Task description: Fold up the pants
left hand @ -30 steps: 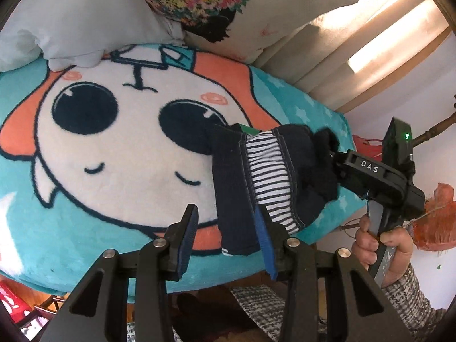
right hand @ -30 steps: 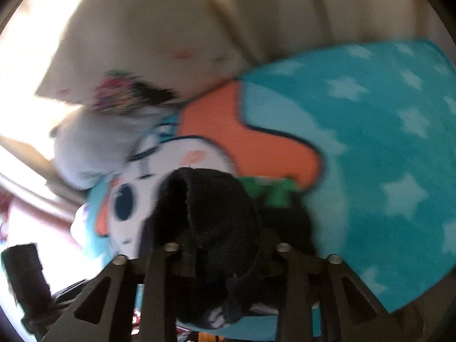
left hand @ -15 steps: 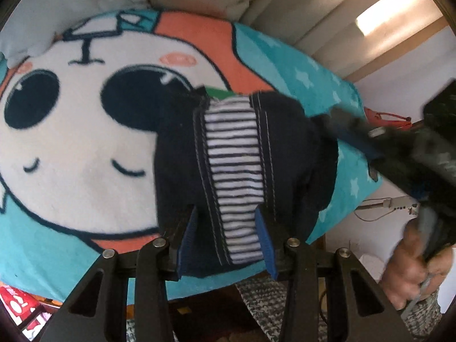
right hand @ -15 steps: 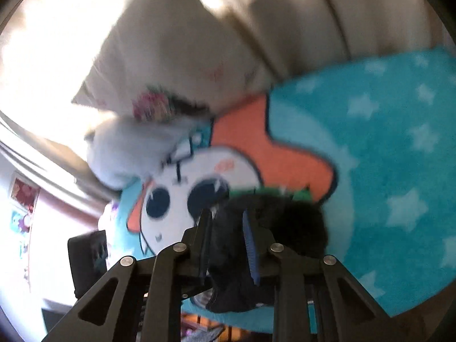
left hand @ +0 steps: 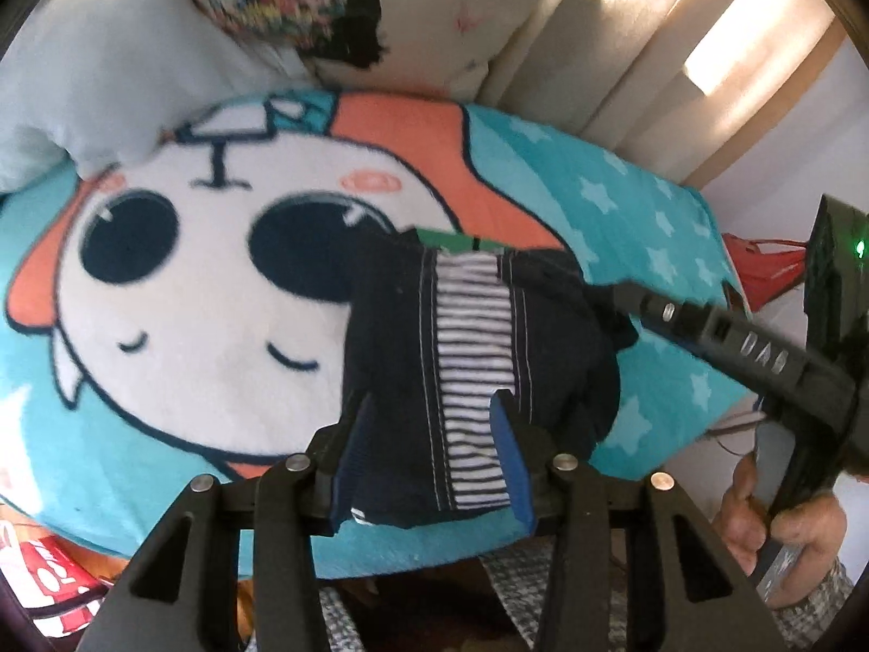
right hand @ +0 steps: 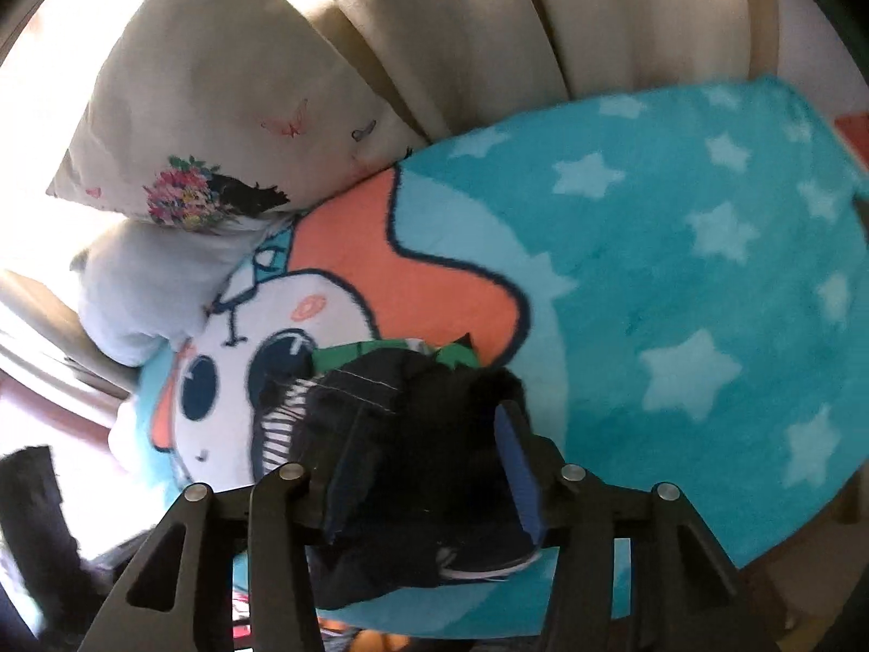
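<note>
The dark navy pants (left hand: pixel 478 358) with a black-and-white striped panel lie folded in a compact bundle on the cartoon blanket (left hand: pixel 179 299) near the bed's front edge. My left gripper (left hand: pixel 432 445) is open, its blue-padded fingers either side of the bundle's near end. My right gripper (right hand: pixel 429 462) is open over the bundle's right end (right hand: pixel 413 434). In the left wrist view the right gripper (left hand: pixel 592 288) reaches in from the right and touches the pants.
Two pillows (left hand: pixel 136 70) lie at the head of the bed, one with a floral print (right hand: pixel 184 195). Beige curtains (right hand: pixel 543 27) hang behind. A red object (left hand: pixel 760 266) sits beyond the bed's right edge. The blanket's starred teal part (right hand: pixel 706 271) lies to the right.
The right gripper was shut on the pants' dark end a second ago; its fingers have opened. The left gripper moved in over the bundle's near end, then drew back slightly.
</note>
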The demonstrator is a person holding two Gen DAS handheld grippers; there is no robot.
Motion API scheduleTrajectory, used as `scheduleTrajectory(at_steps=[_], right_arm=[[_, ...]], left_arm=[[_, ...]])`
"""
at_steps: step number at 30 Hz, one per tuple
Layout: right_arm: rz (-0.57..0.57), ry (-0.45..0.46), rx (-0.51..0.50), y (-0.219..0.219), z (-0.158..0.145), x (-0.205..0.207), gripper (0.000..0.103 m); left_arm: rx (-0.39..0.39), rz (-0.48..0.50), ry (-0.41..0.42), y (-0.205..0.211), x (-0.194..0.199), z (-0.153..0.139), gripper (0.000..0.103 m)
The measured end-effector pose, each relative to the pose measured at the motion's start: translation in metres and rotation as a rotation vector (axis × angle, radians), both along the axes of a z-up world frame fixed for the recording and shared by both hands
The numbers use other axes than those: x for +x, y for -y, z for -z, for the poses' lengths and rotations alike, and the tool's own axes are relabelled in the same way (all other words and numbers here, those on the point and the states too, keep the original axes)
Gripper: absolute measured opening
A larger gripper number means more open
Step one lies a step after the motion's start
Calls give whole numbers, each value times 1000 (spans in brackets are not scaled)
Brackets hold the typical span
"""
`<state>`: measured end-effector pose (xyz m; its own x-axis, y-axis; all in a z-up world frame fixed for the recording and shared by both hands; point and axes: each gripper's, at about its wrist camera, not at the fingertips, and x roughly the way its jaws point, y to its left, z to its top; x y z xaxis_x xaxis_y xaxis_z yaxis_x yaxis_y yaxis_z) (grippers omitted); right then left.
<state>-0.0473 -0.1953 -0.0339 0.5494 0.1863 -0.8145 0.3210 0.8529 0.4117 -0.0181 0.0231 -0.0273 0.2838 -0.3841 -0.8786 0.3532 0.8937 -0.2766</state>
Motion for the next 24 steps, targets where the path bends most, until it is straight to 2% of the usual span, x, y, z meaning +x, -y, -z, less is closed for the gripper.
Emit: scheduleTrajectory(at_steps=[6,12,24], right_arm=[[-36,-35,-23,-3,9,-11,57],[-34,-24,-60,-4,6,-23,62],[3,-3,-47,4,7,-39,63]], left_arm=[[55,-12,81,9,-5,-12,45],[71,-7,102,17,-14,-14,46],[147,8,183,30,-30,-26,46]])
